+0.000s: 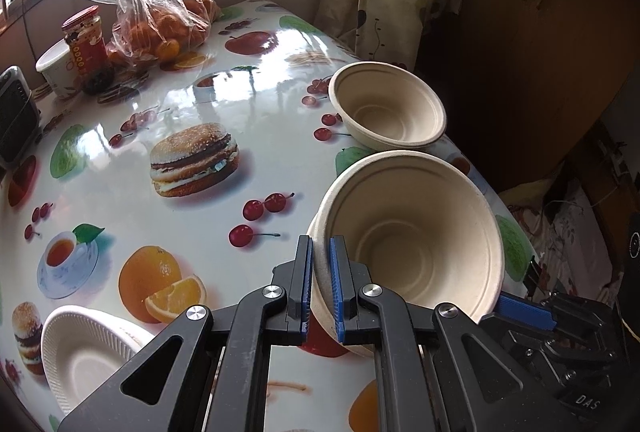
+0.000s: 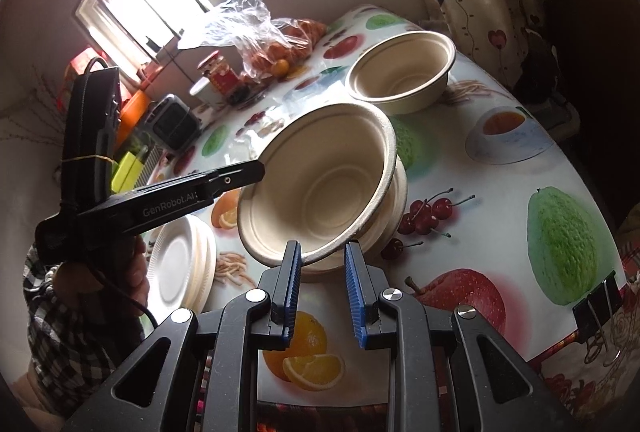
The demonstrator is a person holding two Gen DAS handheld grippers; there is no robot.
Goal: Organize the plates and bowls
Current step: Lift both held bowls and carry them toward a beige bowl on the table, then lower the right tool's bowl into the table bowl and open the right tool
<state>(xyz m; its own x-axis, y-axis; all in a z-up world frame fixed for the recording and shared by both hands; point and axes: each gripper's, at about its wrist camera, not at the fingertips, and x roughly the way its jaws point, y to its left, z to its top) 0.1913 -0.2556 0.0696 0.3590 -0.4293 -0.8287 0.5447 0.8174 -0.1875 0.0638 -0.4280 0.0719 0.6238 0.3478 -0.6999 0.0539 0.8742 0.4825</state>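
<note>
The light, thin-walled pulp bowl (image 1: 408, 240), tilted above another bowl (image 2: 394, 208) near the table's (image 1: 160, 136) edge, is pinched at opposite rim points by the closed left gripper (image 1: 320, 264) and the nearly closed right gripper (image 2: 320, 264), where a gentle hold is judged best because the rim may crush.

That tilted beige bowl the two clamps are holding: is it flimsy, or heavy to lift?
The beige bowl looks like moulded paper pulp, so probably light. The left gripper pinches only its thin rim, so the wall may flex a little. It leans on the bowl below; the matte surface likely grips the right gripper rather than slipping.
</note>
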